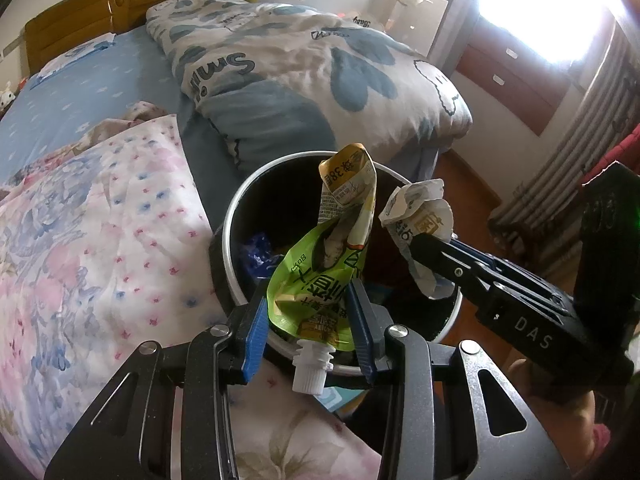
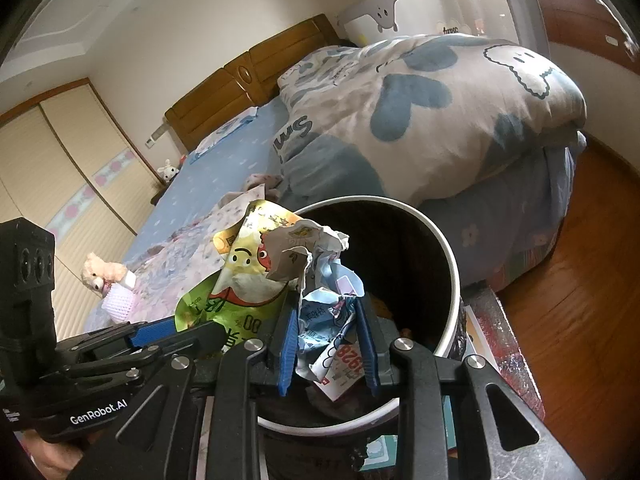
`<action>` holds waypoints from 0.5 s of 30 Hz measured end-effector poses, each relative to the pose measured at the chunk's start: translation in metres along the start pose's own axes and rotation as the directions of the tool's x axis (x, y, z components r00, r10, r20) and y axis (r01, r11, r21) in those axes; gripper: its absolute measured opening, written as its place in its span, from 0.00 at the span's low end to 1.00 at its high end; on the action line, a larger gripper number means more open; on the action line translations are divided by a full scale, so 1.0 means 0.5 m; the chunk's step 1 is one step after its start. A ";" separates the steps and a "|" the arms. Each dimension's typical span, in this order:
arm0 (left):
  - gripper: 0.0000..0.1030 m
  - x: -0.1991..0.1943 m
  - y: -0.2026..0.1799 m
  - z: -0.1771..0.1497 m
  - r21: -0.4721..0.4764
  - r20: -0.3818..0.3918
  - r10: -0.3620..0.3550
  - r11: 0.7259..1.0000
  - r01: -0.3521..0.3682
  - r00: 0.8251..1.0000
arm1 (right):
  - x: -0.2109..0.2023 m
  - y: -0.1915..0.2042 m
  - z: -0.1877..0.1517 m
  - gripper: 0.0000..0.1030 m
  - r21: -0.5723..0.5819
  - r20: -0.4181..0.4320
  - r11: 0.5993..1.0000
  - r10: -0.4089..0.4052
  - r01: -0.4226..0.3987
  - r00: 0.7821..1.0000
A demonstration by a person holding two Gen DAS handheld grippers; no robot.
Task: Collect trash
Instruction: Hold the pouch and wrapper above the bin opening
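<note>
Pouch: crumpled green-and-yellow spouted foil drink pouch (image 1: 320, 264), above the bin mouth, pinched by the left gripper (image 1: 308, 316), jaws narrowly parted on it.
Wrapper: crumpled white-and-blue paper wrapper (image 2: 332, 320), over the bin, clamped in the right gripper (image 2: 328, 344).
Bin: round white-rimmed dark bin (image 1: 236, 216), beside the bed (image 1: 100, 92).

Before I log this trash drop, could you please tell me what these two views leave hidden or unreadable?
- Bin contents: in the left wrist view only a blue scrap shows; the pouch in the left claw and shadow hide the rest.
- Bin bottom, right wrist view: dark, blocked by the crumpled wrapper in the right claw.
- Window, left wrist view: blown out by glare.
- Bin's base and the floor beneath: cut off by both claws.
</note>
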State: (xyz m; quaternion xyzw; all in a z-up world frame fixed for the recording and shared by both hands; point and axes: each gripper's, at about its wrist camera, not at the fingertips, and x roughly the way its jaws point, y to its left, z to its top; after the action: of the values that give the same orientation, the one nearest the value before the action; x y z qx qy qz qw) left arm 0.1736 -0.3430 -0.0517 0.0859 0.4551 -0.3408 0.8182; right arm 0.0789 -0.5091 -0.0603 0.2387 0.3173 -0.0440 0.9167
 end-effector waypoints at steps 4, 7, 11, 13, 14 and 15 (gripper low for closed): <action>0.34 0.004 0.000 0.003 -0.003 -0.008 -0.004 1.000 0.004 1.000 | 0.001 -0.003 0.001 0.27 0.005 -0.001 1.000 -0.001 0.001 1.000; 0.34 0.008 0.000 0.005 -0.005 -0.015 -0.008 1.000 0.008 1.000 | 0.000 -0.005 0.000 0.27 0.006 -0.001 1.000 -0.003 0.003 1.000; 0.34 0.012 -0.002 0.006 0.000 -0.024 -0.014 1.000 0.014 1.000 | 0.001 -0.005 0.000 0.27 0.007 -0.003 1.000 -0.006 0.006 1.000; 0.34 0.012 -0.002 0.007 -0.001 -0.026 -0.014 1.000 0.014 1.000 | 0.001 -0.006 0.001 0.27 0.008 -0.003 1.000 -0.008 0.008 1.000; 0.34 0.012 -0.002 0.007 -0.002 -0.026 -0.014 1.000 0.014 1.000 | 0.001 -0.006 0.000 0.27 0.010 -0.004 1.000 -0.007 0.007 1.000; 0.34 0.013 -0.003 0.007 -0.002 -0.027 -0.014 1.000 0.014 1.000 | 0.003 -0.006 0.001 0.27 0.010 -0.004 1.000 -0.008 0.008 1.000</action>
State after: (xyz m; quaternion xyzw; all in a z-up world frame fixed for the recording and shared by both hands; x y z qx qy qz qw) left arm 0.1773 -0.3487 -0.0548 0.0865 0.4668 -0.3449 0.8097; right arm 0.0797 -0.5120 -0.0620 0.2420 0.3200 -0.0485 0.9147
